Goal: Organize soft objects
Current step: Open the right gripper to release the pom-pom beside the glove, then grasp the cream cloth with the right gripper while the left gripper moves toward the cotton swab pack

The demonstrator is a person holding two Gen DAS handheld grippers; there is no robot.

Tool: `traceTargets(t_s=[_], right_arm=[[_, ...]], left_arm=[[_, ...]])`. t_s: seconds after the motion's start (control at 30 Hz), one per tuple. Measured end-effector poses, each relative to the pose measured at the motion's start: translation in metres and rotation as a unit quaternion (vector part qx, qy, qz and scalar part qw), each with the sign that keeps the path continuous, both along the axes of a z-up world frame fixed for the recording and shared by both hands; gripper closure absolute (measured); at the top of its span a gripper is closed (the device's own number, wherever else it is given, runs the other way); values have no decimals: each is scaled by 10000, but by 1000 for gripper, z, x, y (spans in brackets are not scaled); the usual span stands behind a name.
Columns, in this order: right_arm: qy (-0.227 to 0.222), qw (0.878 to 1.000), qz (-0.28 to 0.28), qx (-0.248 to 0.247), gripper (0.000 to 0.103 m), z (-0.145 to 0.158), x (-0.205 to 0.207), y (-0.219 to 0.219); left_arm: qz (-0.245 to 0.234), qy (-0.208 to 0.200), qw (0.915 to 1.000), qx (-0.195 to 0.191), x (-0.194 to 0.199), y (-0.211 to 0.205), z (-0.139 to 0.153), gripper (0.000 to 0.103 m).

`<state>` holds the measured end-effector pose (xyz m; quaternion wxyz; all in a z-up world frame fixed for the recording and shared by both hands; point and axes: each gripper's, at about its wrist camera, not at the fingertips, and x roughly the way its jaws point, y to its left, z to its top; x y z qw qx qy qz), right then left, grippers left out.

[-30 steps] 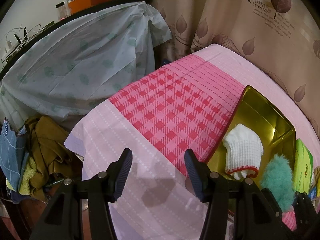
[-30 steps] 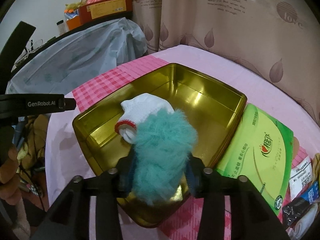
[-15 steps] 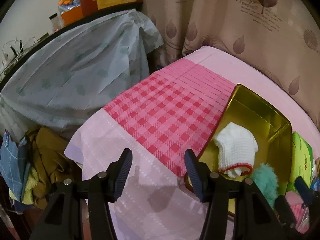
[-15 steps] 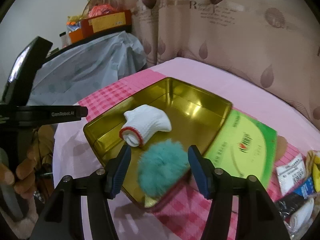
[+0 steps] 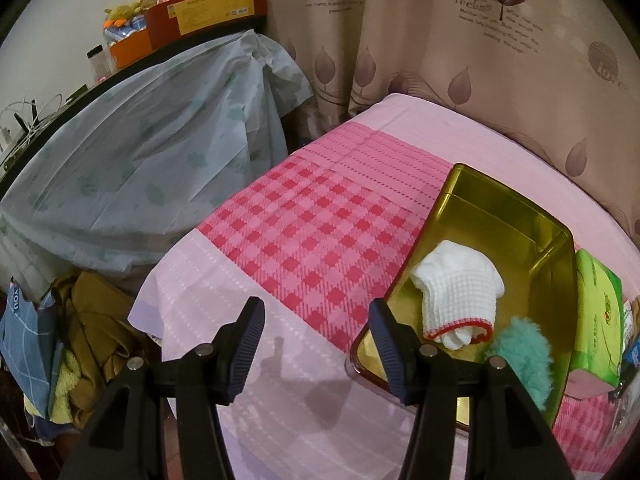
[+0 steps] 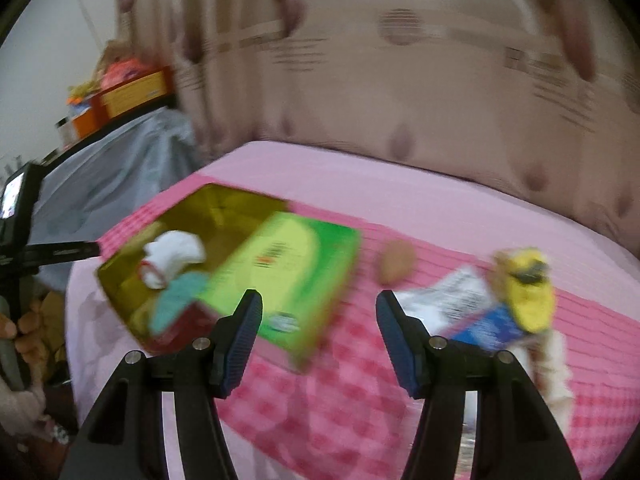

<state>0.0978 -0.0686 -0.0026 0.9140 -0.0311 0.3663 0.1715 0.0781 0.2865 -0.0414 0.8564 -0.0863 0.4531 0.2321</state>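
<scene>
Now, left wrist view: left gripper (image 5: 316,342) hangs over the near edge of the pink checked tablecloth (image 5: 320,224), fingers apart, nothing between them. Shiny gold rectangular metal tin (image 5: 500,216) sits to the right on the cloth. White knitted glove with red cuff (image 5: 456,292) lies inside the tin, near its left wall. Fluffy teal pom-pom duster (image 5: 524,354) lies at the tin's near end, just right of the glove cuff, touching it. Green tissue pack (image 5: 598,316) rests just beside the tin's right wall. Pale blue plastic sheet (image 5: 140,160) covers furniture far left; beige leaf-print curtain (image 5: 460,60) hangs behind.

Right wrist view, blurred: right gripper (image 6: 319,334) is above the cloth (image 6: 420,204), fingers wide apart, empty. Tin (image 6: 116,280) is at left with glove (image 6: 172,254) and teal duster (image 6: 176,304) inside. Green pack (image 6: 288,276) lies right of the tin, against it. Small brown rounded object (image 6: 394,266) sits further right, kind unclear. Yellow soft toy (image 6: 530,292) lies at far right, on a white and blue packet (image 6: 468,312). Left gripper's black arm (image 6: 48,252) shows at the left edge.
</scene>
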Motion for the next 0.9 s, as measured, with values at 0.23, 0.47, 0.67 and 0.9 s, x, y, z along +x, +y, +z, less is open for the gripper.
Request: traceTargets(t_s=[0.23,0.47,0.67,0.9], right_arm=[[10,9941,-1084,-77,46,-3,3,-96],[332,9847,-1704,-161,45,-26,8,-161],[613,9792,-1909,-296,44,-51,17,-179],[782,9752,-2024,-429,46,-71,27,-187]], left_arm=[[-135,-39,9999,49,0,-8,2,47],[-387,-104,9992,70,0,-18,4,47],[-719,-221,9971,137,0,-32,8,47],[-1071,-287,9936,229,1,-47,9,47]])
